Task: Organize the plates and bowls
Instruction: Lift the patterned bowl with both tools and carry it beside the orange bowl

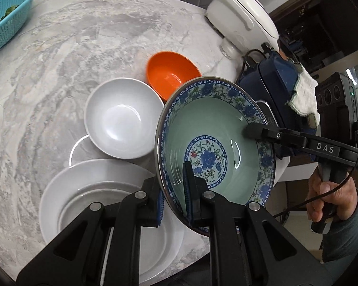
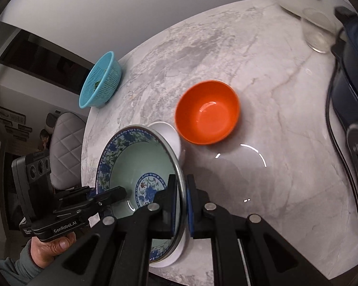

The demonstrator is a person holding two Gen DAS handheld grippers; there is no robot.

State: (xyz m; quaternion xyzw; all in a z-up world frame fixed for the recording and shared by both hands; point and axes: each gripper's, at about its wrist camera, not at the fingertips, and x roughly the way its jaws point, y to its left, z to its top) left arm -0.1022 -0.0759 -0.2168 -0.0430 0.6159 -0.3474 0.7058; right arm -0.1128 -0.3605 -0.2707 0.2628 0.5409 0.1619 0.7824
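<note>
A blue-patterned green bowl (image 1: 214, 138) is held tilted above the marble table (image 1: 59, 71). My left gripper (image 1: 174, 190) is shut on its near rim. My right gripper (image 2: 180, 202) is shut on the opposite rim; it shows in the left wrist view (image 1: 255, 128) reaching in from the right. The patterned bowl also shows in the right wrist view (image 2: 140, 162). A white bowl (image 1: 121, 124) and an orange bowl (image 1: 171, 71) stand on the table beyond. White stacked plates (image 1: 66, 190) lie under my left gripper. The orange bowl shows in the right wrist view (image 2: 207, 112).
A teal strainer basket (image 1: 9, 16) with greens sits at the far left edge. A white rice cooker (image 1: 241, 16), a clear glass (image 2: 318, 33) and a dark blue appliance (image 1: 279, 83) with a cloth stand along the right side.
</note>
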